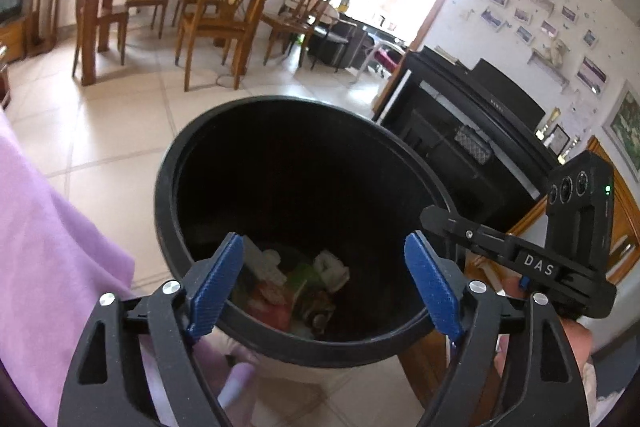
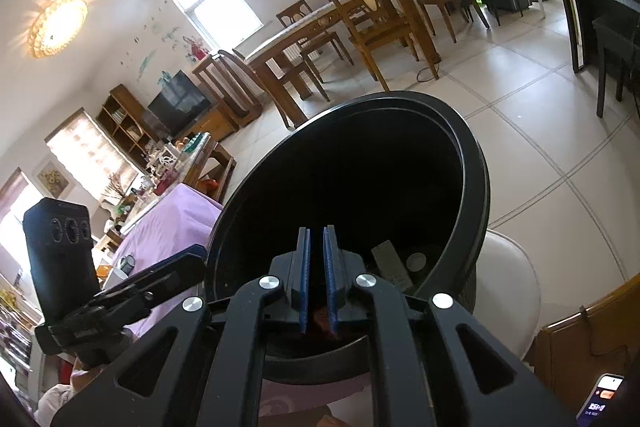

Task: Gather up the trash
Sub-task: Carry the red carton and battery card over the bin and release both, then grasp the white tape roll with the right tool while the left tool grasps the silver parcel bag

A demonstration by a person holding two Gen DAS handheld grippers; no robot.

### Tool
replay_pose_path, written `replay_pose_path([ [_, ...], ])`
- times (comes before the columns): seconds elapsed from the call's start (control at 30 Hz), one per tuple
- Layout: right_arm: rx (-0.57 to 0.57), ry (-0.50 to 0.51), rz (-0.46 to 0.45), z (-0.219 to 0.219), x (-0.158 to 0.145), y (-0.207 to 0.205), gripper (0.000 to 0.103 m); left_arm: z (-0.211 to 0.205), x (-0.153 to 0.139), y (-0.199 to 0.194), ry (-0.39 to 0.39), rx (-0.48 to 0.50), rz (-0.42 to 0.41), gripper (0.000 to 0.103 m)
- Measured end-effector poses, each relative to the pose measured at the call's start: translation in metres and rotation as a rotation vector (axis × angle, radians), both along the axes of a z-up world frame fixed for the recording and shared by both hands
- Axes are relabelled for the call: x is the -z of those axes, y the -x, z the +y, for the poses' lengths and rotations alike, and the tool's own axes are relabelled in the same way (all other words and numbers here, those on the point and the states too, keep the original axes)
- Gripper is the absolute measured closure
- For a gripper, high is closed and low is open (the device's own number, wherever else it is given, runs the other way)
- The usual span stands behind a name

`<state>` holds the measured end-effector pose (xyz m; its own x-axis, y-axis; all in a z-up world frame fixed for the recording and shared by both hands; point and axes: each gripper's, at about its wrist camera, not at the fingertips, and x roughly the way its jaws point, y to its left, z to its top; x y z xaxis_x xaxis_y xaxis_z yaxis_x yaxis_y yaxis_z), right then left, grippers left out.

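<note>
Left wrist view: left gripper (image 1: 324,281) gapes wide with nothing between its pads, over the near rim of the black bin (image 1: 168,195); trash (image 1: 296,287) lies at its bottom. Right gripper (image 2: 317,277) is nearly closed above the bin's near rim, empty.

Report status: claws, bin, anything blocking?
Left claw open, empty, over black trash bin. Right claw nearly shut, nothing visibly gripped. Trash lies in bin bottom. Nothing blocking.
</note>
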<state>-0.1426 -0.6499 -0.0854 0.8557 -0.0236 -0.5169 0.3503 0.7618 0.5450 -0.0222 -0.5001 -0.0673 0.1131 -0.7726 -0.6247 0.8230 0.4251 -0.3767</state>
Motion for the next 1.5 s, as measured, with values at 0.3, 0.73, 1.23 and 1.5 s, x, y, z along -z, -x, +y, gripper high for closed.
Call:
replay_pose_path([
  [0.3, -0.011, 0.061, -0.049, 0.025, -0.02, 0.003, 0.014, 0.069, -0.032, 0.011, 0.072, -0.068, -0.058, 0.015],
  [0.73, -0.3, 0.173, -0.012, 0.137, -0.034, -0.067, 0.011, 0.293, -0.066, -0.006, 0.027, -0.492, -0.221, 0.005],
  [1.23, -0.643, 0.279, 0.045, 0.291, -0.038, -0.17, 0.005, 0.43, -0.046, -0.077, -0.338, -0.661, -0.205, 0.005],
  [1.5, -0.692, 0.405, 0.117, 0.348, -0.026, -0.223, 0.005, 0.417, -0.035, -0.102, -0.412, -0.637, -0.208, 0.005],
])
